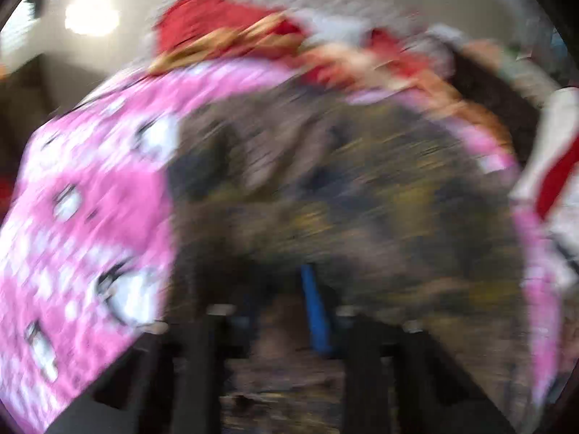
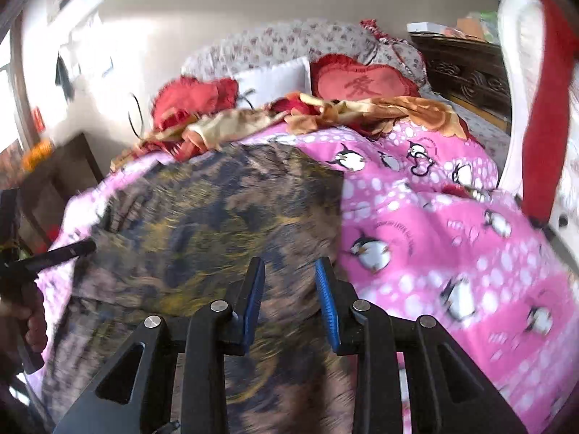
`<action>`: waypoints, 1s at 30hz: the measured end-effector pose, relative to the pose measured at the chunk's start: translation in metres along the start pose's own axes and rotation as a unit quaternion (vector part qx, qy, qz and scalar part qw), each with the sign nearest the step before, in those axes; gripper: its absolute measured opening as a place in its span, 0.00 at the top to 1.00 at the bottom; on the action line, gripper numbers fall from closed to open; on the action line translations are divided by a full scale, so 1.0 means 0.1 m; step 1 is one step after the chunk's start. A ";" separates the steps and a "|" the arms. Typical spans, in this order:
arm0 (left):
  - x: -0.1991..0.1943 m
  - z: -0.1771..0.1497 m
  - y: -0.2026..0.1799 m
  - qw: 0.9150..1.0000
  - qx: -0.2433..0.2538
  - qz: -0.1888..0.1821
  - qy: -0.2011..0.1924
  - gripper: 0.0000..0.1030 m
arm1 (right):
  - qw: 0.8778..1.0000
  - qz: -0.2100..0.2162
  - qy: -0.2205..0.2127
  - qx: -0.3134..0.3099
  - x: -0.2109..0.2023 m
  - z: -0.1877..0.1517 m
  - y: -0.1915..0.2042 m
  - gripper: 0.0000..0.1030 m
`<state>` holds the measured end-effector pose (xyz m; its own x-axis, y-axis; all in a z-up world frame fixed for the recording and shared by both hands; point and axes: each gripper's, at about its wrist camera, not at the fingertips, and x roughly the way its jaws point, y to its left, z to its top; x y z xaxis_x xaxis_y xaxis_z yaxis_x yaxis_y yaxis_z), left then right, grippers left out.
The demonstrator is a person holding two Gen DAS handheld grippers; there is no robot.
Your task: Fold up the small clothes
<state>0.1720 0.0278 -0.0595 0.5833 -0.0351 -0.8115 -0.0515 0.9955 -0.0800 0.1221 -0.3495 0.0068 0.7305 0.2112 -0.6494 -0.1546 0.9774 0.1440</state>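
A brown, olive and dark patterned garment (image 2: 202,224) lies spread on a pink penguin-print bedspread (image 2: 452,217). My right gripper (image 2: 289,289) hovers over its near part, blue pads apart with nothing pinched between them. My left gripper (image 2: 87,245) reaches in from the left, held by a hand (image 2: 32,322), its tips narrow at the garment's left edge. The left wrist view is badly blurred. There the garment (image 1: 362,188) fills the middle, and the left gripper (image 1: 293,311) shows one blue pad close against the other finger, with cloth bunched around them.
Crumpled gold and red cloth (image 2: 362,108) lies along the far side of the bedspread. Behind it are a red heart cushion (image 2: 362,79), a white pillow (image 2: 275,79) and a floral headboard. A white and red frame (image 2: 521,90) stands at the right, by a dark carved cabinet (image 2: 466,65).
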 end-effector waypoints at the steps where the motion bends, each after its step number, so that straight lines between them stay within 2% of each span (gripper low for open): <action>1: 0.07 -0.06 0.12 1.000 -0.020 -0.001 0.004 0.93 | 1.000 0.012 0.002 -0.007 0.04 0.03 0.01 0.70; 2: 0.06 -0.10 0.18 1.000 -0.026 -0.002 -0.006 0.97 | 1.000 0.023 0.009 -0.017 0.10 0.06 0.03 0.70; 4: 0.03 -0.16 0.21 1.000 -0.016 -0.001 -0.021 0.97 | 0.998 0.019 0.031 -0.044 0.27 0.03 0.04 0.70; 5: 0.02 -0.19 0.18 1.000 -0.004 0.007 -0.029 0.97 | 0.997 0.020 0.056 -0.048 0.41 -0.01 0.02 0.70; 6: 0.02 -0.22 0.15 0.999 0.011 0.016 -0.040 0.97 | 0.994 0.034 0.100 -0.041 0.62 -0.09 -0.04 0.70; 7: 0.01 -0.25 0.14 0.999 0.015 0.020 -0.046 0.97 | 0.992 0.035 0.114 -0.044 0.73 -0.18 -0.08 0.69; 8: 0.02 -0.27 0.13 0.998 0.015 0.021 -0.053 0.97 | 0.993 0.035 0.100 -0.058 0.72 -0.19 -0.08 0.68; 11: 0.07 -0.27 0.17 0.999 -0.003 0.001 -0.054 0.97 | 0.989 0.035 0.129 -0.066 0.65 -0.02 -0.07 0.70; 14: 0.08 -0.26 0.28 0.998 -0.026 -0.028 -0.054 0.97 | 0.996 0.028 0.074 -0.042 0.55 0.28 -0.08 0.70; 16: 0.10 -0.24 0.26 0.998 -0.029 -0.031 -0.054 0.97 | 0.997 0.030 0.056 -0.030 0.63 0.45 -0.06 0.71; 18: 0.09 -0.24 0.22 0.998 -0.024 -0.024 -0.054 0.97 | 0.997 0.031 0.064 -0.034 0.84 0.51 0.00 0.71; 21: 0.09 -0.25 0.22 0.998 -0.024 -0.024 -0.054 0.97 | 0.992 -0.006 0.117 -0.043 1.30 0.46 0.00 0.70; 22: 0.09 -0.25 0.23 0.998 -0.025 -0.024 -0.054 0.97 | 0.993 -0.003 0.114 -0.033 1.36 0.41 -0.02 0.68; 24: 0.09 -0.25 0.23 0.998 -0.025 -0.025 -0.054 0.97 | 0.994 0.013 0.106 0.002 1.34 0.37 -0.11 0.67; 26: 0.09 -0.25 0.23 0.998 -0.026 -0.026 -0.054 0.97 | 0.994 0.014 0.111 0.002 1.28 0.36 -0.11 0.67; 30: 0.08 -0.22 0.18 0.999 -0.008 -0.013 -0.050 0.97 | 0.995 -0.018 0.096 -0.023 0.92 0.42 0.05 0.67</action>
<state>0.1575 0.0430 -0.0799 0.6628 -0.0506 -0.7471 -0.0484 0.9927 -0.1102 0.2166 -0.3257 -0.0207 0.5962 0.1682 -0.7850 -0.1631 0.9828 0.0868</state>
